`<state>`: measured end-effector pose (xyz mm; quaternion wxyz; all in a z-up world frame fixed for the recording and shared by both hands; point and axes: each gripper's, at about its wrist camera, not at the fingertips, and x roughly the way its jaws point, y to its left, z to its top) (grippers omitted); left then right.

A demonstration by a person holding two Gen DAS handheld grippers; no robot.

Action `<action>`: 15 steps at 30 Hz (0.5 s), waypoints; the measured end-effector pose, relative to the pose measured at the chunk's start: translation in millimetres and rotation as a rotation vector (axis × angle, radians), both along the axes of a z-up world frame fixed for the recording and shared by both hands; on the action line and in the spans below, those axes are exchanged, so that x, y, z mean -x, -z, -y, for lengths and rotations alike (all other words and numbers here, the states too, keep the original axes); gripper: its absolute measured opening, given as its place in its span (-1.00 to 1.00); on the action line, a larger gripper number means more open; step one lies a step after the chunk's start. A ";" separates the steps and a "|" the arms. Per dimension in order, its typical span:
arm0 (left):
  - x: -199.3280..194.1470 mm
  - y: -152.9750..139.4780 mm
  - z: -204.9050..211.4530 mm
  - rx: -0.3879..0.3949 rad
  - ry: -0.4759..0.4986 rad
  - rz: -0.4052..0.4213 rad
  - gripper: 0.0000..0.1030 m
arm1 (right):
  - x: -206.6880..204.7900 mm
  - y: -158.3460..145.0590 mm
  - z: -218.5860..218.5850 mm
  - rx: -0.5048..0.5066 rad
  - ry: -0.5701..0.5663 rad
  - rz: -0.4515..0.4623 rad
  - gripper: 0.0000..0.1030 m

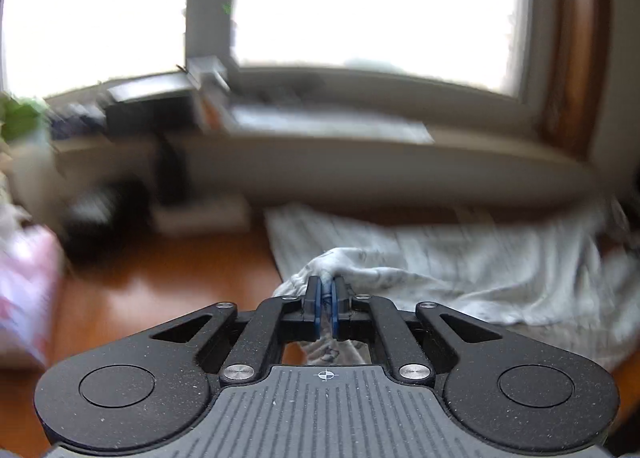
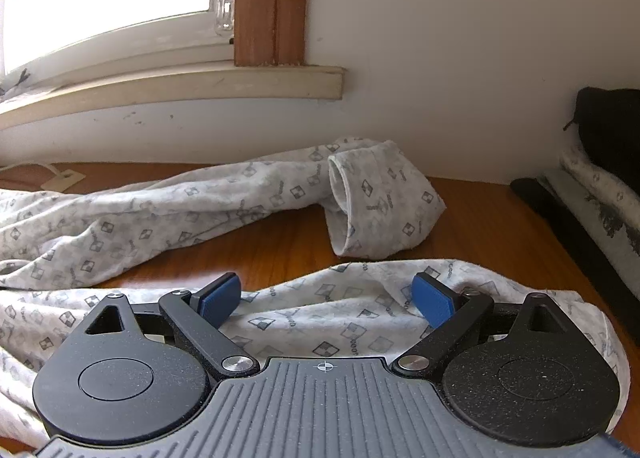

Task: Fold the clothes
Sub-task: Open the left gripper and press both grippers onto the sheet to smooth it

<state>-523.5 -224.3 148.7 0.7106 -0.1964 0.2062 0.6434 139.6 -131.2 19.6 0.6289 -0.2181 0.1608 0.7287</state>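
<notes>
- The left gripper [image 1: 327, 288] pinches only a small bunch of the patterned garment [image 2: 192, 209] lying on the tabletop [image 2: 480, 217]; that thin hold may slip.
- The right gripper [image 2: 327, 300] gapes wide above the garment's near hem, holding nothing, so this end may drag.

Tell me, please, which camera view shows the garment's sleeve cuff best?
The right wrist view: the sleeve cuff lies sharp and unobstructed on the wooden table. The left wrist view is motion-blurred and shows only bunched fabric, no cuff.

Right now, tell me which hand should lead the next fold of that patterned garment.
Left. The left gripper is already shut on a bunch of the patterned garment. The right gripper hangs open over the cloth, its fingers gripping nothing.
</notes>
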 end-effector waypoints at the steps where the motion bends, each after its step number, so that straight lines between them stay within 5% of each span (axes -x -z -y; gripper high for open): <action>1: -3.0 0.0 -6.3 0.022 -0.005 -0.047 -0.66 | 0.3 0.0 -0.6 0.002 -0.003 0.003 0.79; 3: -7.6 5.2 -16.6 0.054 -0.014 -0.088 -0.39 | 0.9 -0.1 -1.4 0.004 -0.006 0.009 0.79; 7: -15.4 13.5 -27.2 0.054 -0.012 -0.050 0.49 | 0.4 -0.5 -2.1 0.005 -0.004 0.008 0.79; 12: -44.8 21.5 -44.1 0.043 0.034 -0.014 0.68 | -0.5 0.5 -4.5 0.028 -0.037 -0.009 0.79; 15: -67.6 28.7 -57.5 0.024 0.081 0.006 0.99 | -0.5 1.3 -6.8 0.047 -0.053 -0.019 0.79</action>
